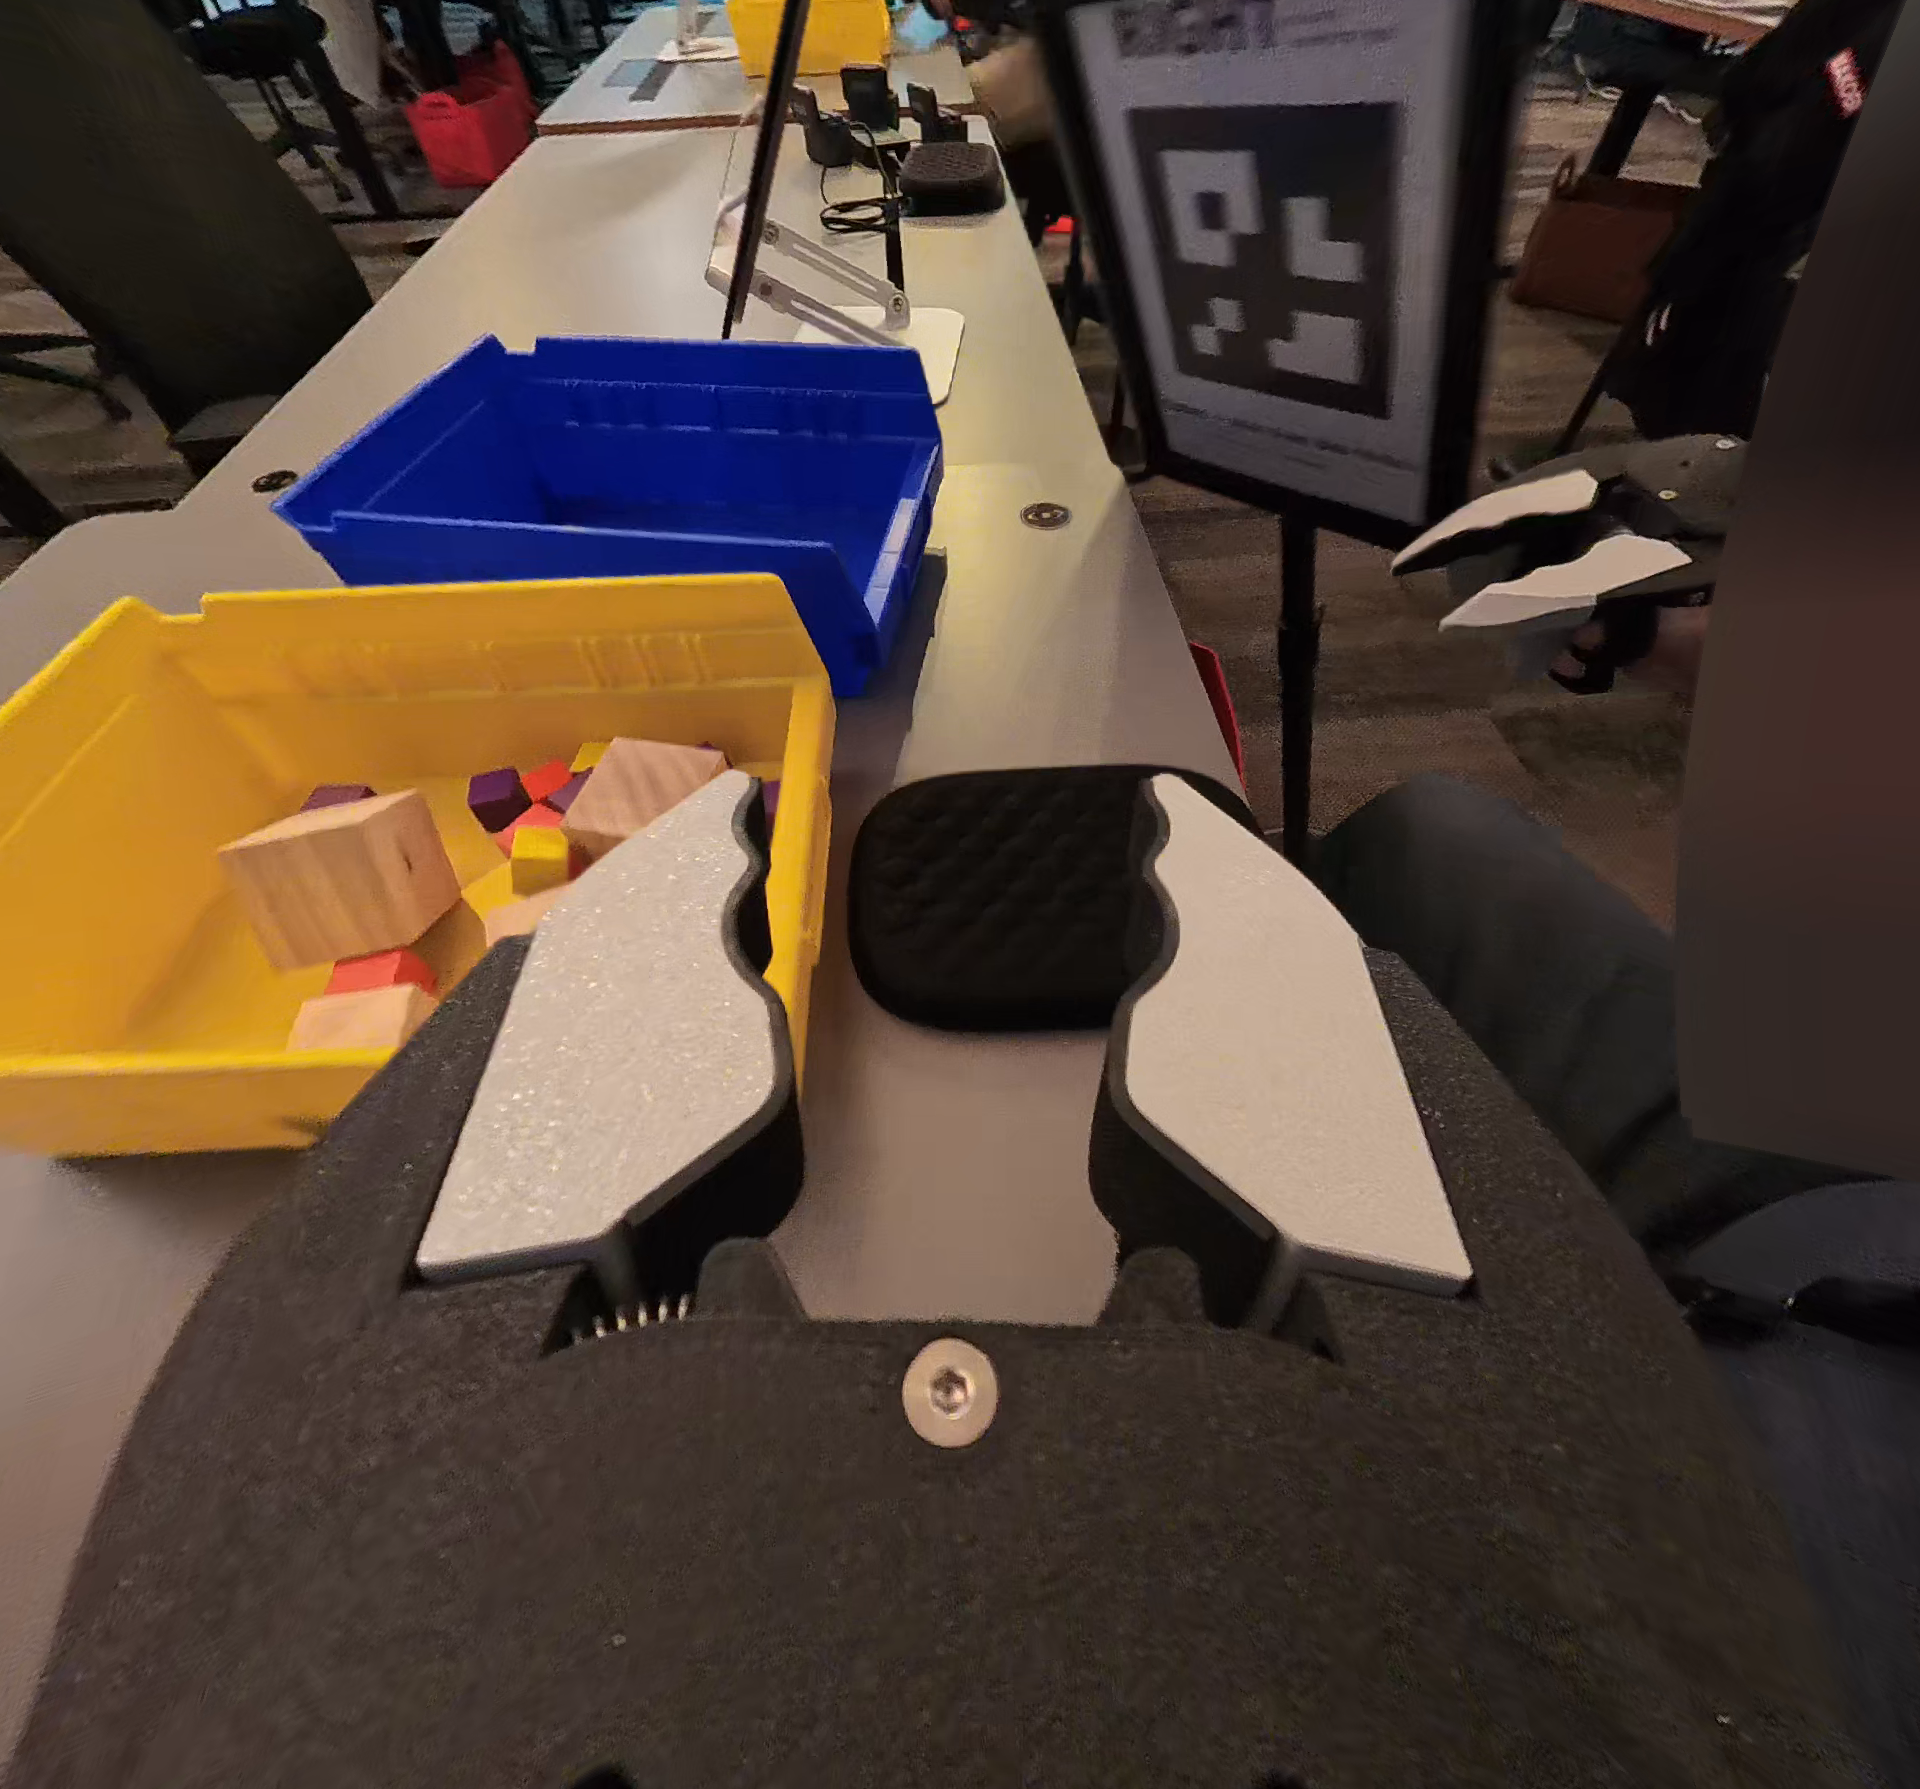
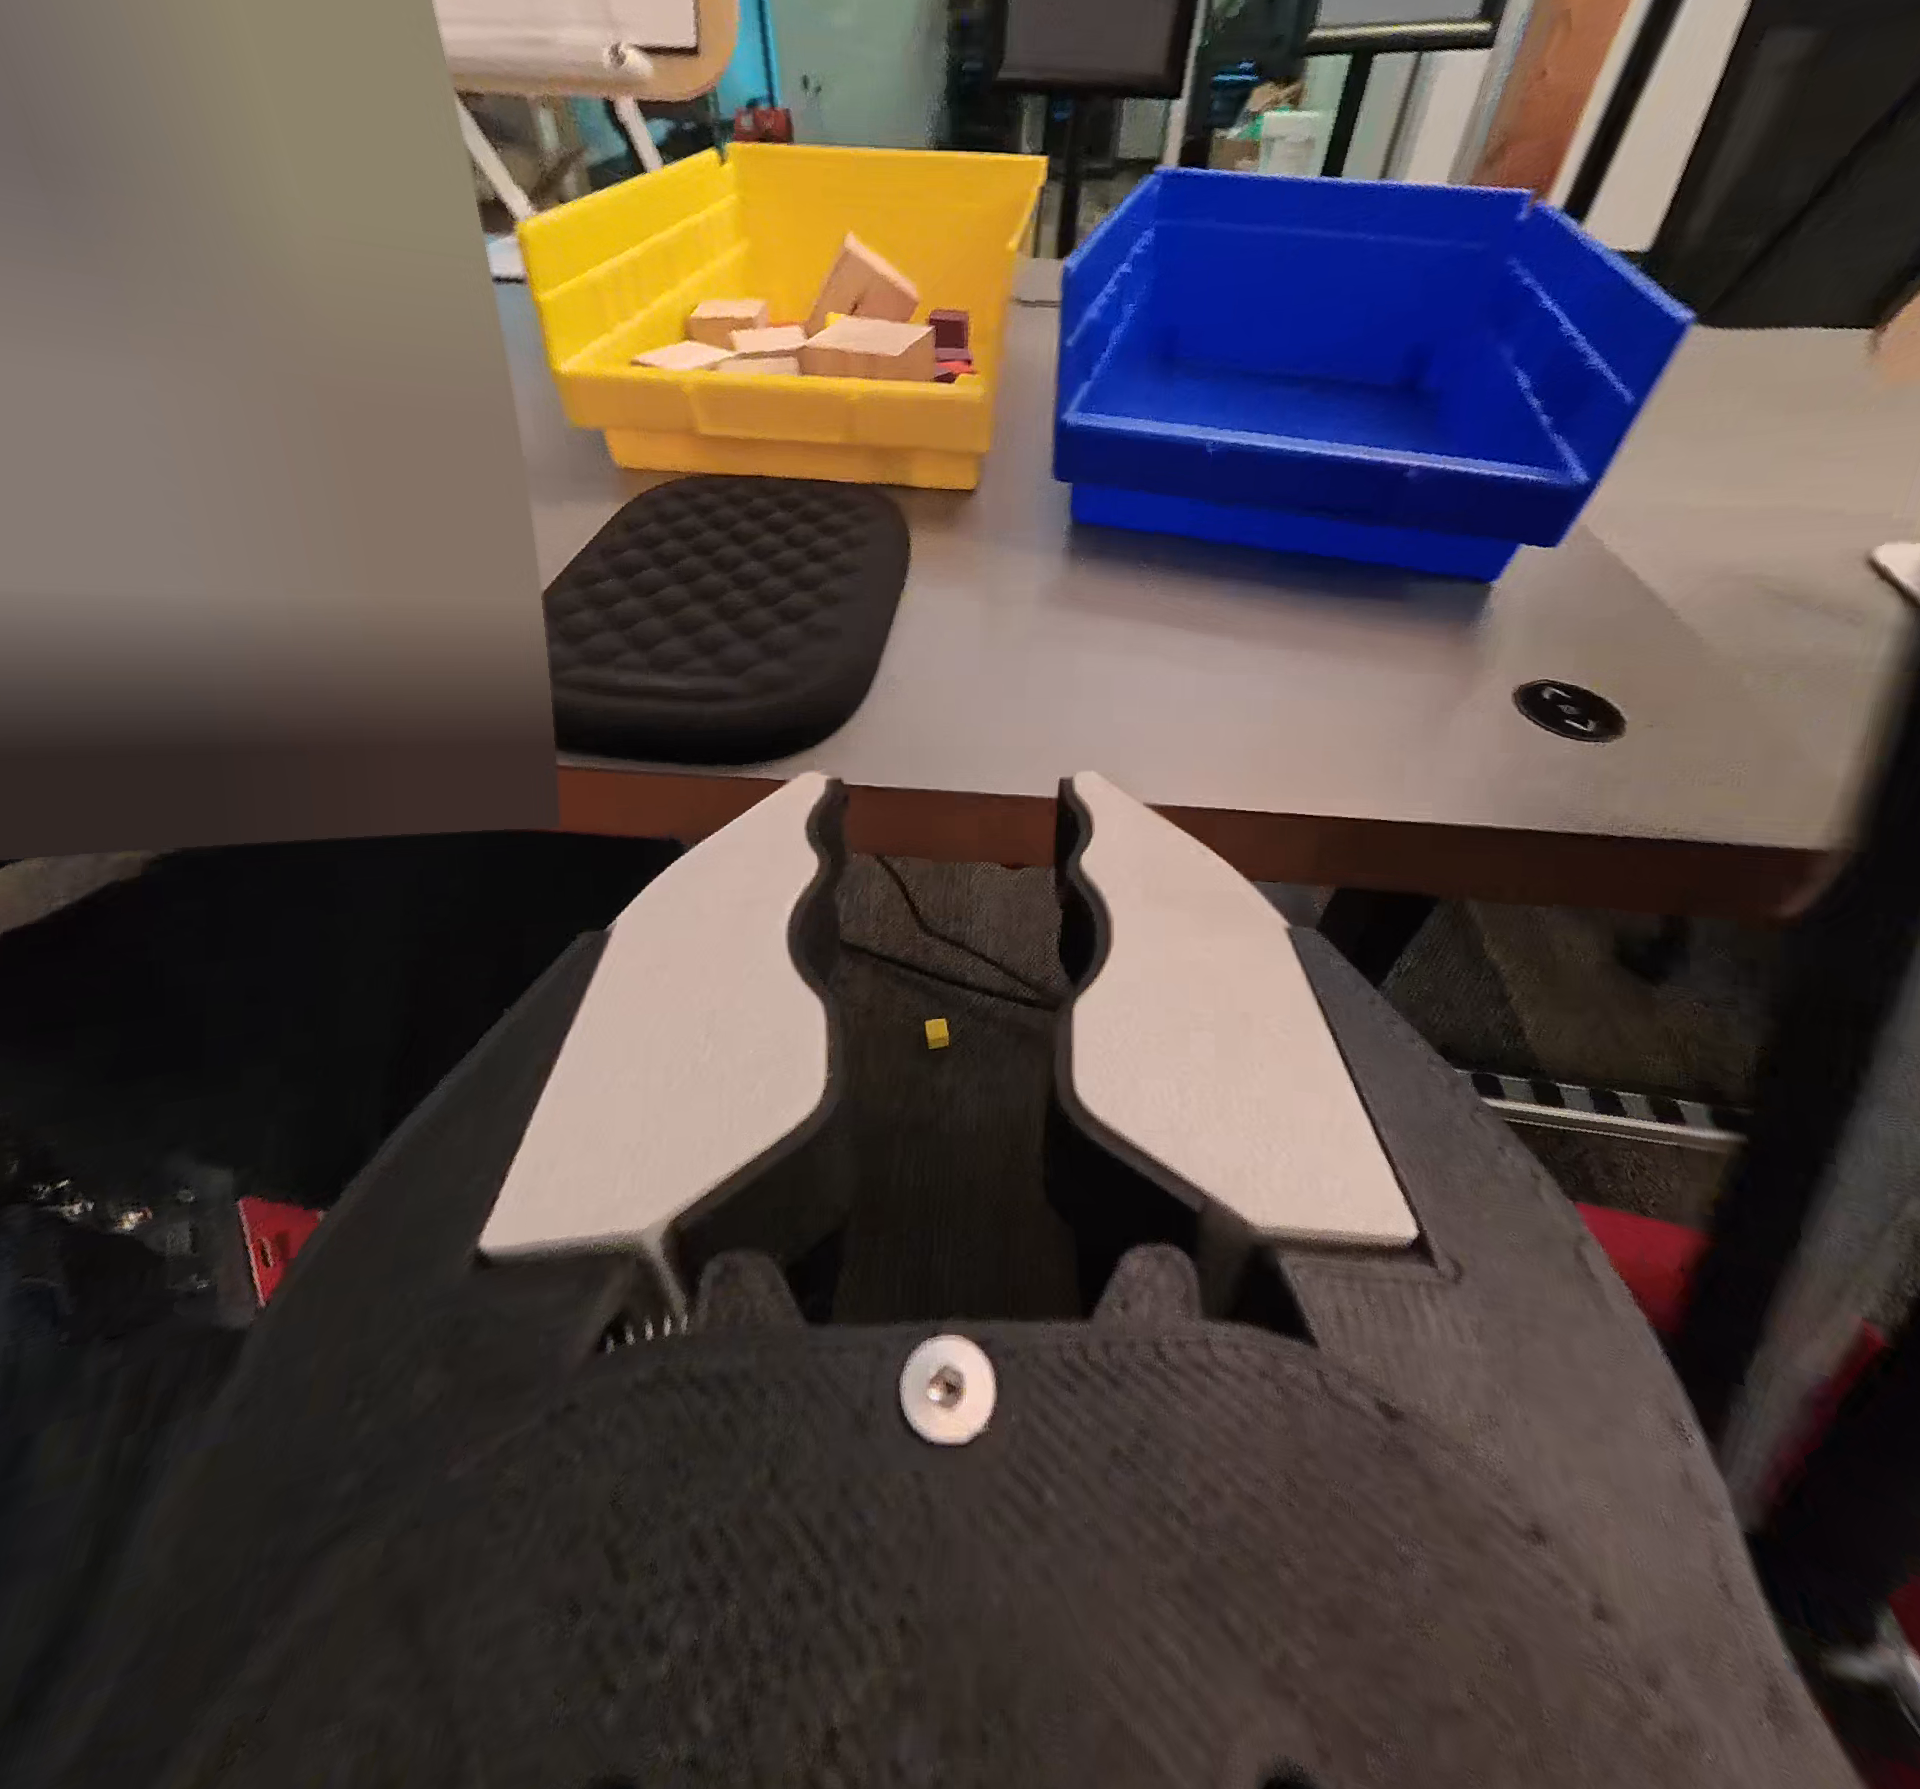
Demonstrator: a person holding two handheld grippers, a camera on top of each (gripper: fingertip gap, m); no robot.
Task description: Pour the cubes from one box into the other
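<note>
A yellow box [image 1: 156,1095] holds several wooden and coloured cubes [image 1: 338,872]; it also shows in the right wrist view [image 2: 790,409] with the cubes [image 2: 868,347] inside. An empty blue box [image 1: 623,534] stands beside it, also in the right wrist view [image 2: 1299,482]. My left gripper [image 1: 951,794] is open and empty, hovering over the table beside the yellow box's right wall. My right gripper [image 2: 945,789] is open and empty, off the table's front edge; it also shows far right in the left wrist view [image 1: 1439,586].
A black quilted pad [image 1: 987,898] lies on the grey table [image 1: 1039,617] in front of the yellow box, also in the right wrist view [image 2: 717,617]. A sign on a black stand [image 1: 1278,253] stands right of the table. A small yellow cube [image 2: 937,1034] lies on the floor.
</note>
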